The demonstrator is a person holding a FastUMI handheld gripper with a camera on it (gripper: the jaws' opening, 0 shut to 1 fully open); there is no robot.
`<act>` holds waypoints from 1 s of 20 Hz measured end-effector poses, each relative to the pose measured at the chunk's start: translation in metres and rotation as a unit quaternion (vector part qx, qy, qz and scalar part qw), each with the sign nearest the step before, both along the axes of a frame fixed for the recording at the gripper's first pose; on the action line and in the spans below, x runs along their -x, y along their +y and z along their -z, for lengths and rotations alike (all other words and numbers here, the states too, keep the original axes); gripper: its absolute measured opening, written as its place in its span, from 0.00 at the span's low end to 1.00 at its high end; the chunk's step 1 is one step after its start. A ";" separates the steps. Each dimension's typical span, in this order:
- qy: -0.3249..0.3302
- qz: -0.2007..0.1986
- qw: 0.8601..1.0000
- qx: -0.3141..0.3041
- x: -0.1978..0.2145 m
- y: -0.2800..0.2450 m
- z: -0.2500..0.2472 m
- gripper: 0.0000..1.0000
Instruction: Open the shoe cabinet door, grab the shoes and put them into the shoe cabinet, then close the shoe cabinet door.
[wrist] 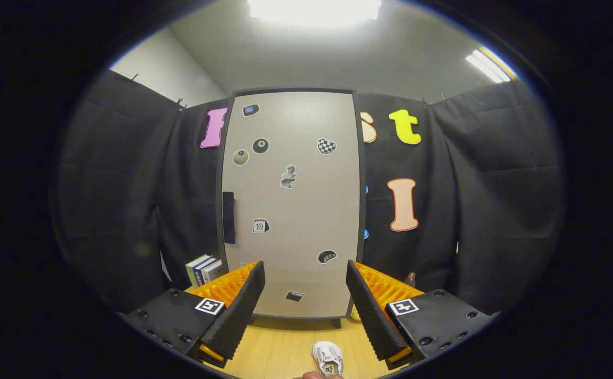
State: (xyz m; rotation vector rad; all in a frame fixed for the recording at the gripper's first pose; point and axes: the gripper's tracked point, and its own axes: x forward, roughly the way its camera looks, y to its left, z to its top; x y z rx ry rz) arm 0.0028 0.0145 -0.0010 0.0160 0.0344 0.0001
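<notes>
The shoe cabinet (pixel 291 205) stands upright on the wooden table, beyond my fingers. Its pale grey door is shut, dotted with several stickers, and carries a black handle (pixel 228 217) on its left edge. A small white shoe (pixel 328 359) lies on the table between my fingers and nearer than their tips, toe toward the cabinet. My gripper (pixel 305 273) is open, its black-padded orange fingers (pixel 240 305) spread wide with nothing between them, held above the table in front of the cabinet's lower part.
A few books (pixel 204 269) stand upright at the cabinet's left foot, behind my left finger. A small bottle top (pixel 410 277) peeks out right of the cabinet. A fingertip (pixel 314 375) shows by the shoe's heel. Black cloth walls close in on both sides.
</notes>
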 end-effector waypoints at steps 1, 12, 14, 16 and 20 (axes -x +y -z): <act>-0.003 0.002 1.000 0.000 0.000 0.001 -0.002 0.97; 0.007 -0.007 1.000 0.010 -0.008 0.022 -0.005 0.97; 0.007 -0.009 1.000 0.009 -0.011 0.025 -0.007 0.97; 0.009 -0.014 1.000 0.008 -0.014 0.031 -0.008 0.97; 0.011 -0.025 1.000 0.006 -0.032 0.045 -0.015 0.97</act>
